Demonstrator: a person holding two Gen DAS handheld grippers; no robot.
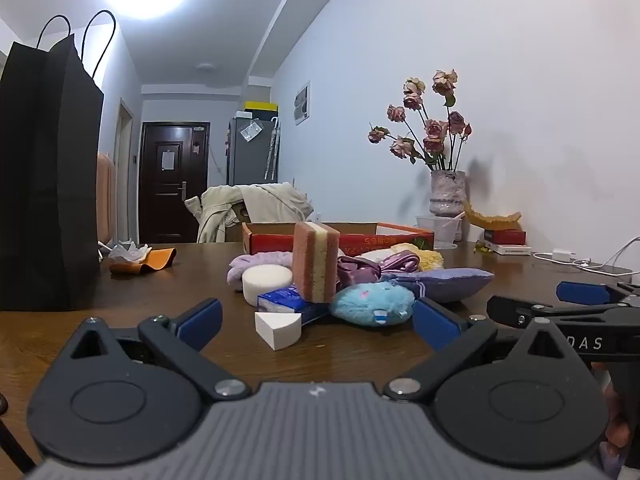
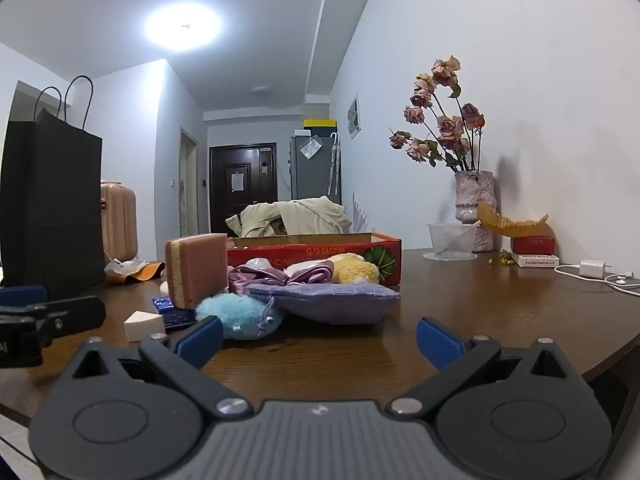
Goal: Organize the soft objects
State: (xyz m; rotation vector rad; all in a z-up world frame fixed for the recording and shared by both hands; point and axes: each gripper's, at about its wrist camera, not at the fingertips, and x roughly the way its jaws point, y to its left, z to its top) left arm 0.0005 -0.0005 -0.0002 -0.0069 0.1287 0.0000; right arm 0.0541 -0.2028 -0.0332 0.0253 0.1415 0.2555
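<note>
Both grippers rest low over the dark brown wooden worktop (image 1: 340, 360), side by side, and both look toward a small heap of soft things in the middle of it. The left gripper (image 1: 316, 322) has its jaws spread wide and holds nothing; between its blue fingers (image 1: 200, 322) lies a white wedge-shaped foam sponge (image 1: 277, 329) on the wood. The right gripper (image 2: 318, 338) also has wide jaws with nothing between them, and it appears at the right edge of the left view.

The heap lies just before a red cardboard box with an open top (image 1: 372, 239). A pink and cream layered sponge block (image 1: 315, 262) stands upright, on a blue and white small packet (image 1: 285, 300). Beside it on the left lies a white round foam puff (image 1: 267, 282), and behind that a pale lilac fluffy cloth (image 1: 256, 262). A light blue fluffy plush toy (image 1: 372, 304) lies at the front, touching a lavender flat fabric pouch with a drawstring (image 2: 324, 302). Behind them are a shiny purple satin fabric piece (image 2: 280, 274) and a yellow fluffy soft ball (image 2: 354, 268), close to the box wall.

At the far left stands a tall black paper bag with cord handles (image 1: 48, 176). Near the wall stands a pinkish textured vase with dried roses (image 2: 474, 208).
</note>
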